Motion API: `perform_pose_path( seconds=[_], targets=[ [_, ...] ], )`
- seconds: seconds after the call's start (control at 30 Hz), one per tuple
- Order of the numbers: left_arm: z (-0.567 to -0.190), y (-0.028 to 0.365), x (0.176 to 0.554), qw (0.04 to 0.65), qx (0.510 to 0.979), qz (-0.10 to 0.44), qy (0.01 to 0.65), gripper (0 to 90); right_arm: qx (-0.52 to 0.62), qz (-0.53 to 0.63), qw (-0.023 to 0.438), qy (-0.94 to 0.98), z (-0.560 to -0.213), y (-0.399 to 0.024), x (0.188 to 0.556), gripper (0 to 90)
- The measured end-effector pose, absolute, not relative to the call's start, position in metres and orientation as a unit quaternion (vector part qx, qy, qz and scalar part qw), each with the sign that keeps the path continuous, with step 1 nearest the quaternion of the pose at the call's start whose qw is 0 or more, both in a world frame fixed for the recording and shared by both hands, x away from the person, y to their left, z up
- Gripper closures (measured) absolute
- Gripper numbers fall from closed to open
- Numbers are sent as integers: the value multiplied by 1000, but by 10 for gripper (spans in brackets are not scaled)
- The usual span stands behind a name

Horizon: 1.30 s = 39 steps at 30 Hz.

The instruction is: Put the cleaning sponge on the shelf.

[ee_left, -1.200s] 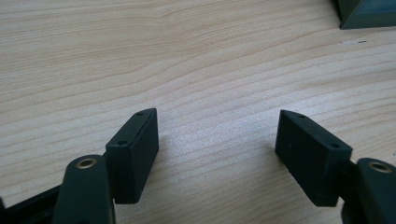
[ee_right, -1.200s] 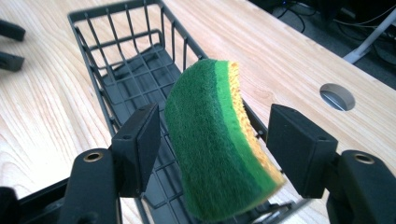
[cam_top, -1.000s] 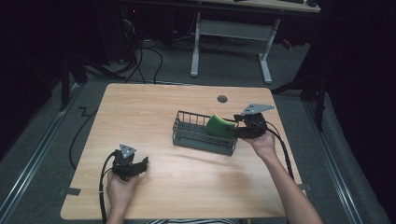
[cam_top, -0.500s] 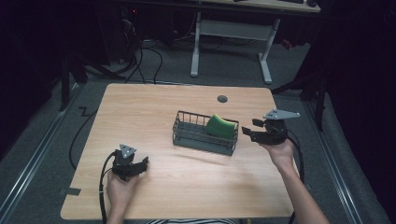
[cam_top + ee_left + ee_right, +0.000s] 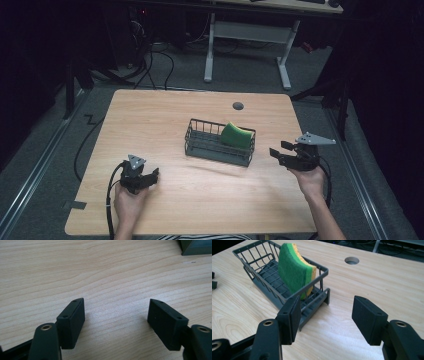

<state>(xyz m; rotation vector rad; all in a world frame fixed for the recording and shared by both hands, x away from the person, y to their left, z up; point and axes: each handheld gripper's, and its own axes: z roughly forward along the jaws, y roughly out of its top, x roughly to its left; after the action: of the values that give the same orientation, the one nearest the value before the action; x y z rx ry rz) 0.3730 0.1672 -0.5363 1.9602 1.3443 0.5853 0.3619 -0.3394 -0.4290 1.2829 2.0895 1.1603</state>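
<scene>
- Sponge (image 5: 295, 271): a two-layer pad, green scouring face on one side and yellow-orange foam on the other, with a curved outline. It stands on edge, tilted, leaning against the end wall of the basket. From above, the sponge (image 5: 236, 135) sits at the 3 o'clock end of the basket's interior.
- Wire basket (image 5: 200, 148): a dark grey, oblong rack of thin rods with a slatted floor, resting near the middle of the table (image 5: 150, 115). Its remaining floor is bare.
- Right gripper (image 5: 278, 151): held at about 3 o'clock from the basket, just beside it and apart from it. In its own view the right gripper (image 5: 325, 317) has its jaws standing partly apart, having closed a little just now, with only bare tabletop between them.
- Left gripper (image 5: 154, 175): resting at about 7 o'clock from the basket, well apart from it. In its own view the left gripper (image 5: 116, 320) has jaws wide apart, holding nothing.
- Cable port (image 5: 238, 106): a round hole in the tabletop at 12 o'clock from the basket.
- No brand, label or legible writing can be made out on the sponge, basket or grippers.
</scene>
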Motion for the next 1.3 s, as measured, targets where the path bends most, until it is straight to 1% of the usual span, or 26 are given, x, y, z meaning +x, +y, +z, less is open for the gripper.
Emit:
perform_pose_path(
  seconds=[0.23, 0.43, 0.93, 1.3],
  targets=[
    [-536, 167, 373, 340, 753, 225, 516, 307, 471, 422, 206, 747, -439, -344, 353, 410],
    [-536, 167, 373, 340, 753, 225, 517, 307, 480, 422, 199, 743, -455, -346, 344, 410],
    [-536, 167, 373, 340, 753, 225, 516, 306, 496, 410, 190, 742, -487, -344, 340, 407],
    [-536, 167, 373, 340, 753, 225, 516, 306, 496, 393, 192, 750, -506, -340, 336, 404]
  ],
)
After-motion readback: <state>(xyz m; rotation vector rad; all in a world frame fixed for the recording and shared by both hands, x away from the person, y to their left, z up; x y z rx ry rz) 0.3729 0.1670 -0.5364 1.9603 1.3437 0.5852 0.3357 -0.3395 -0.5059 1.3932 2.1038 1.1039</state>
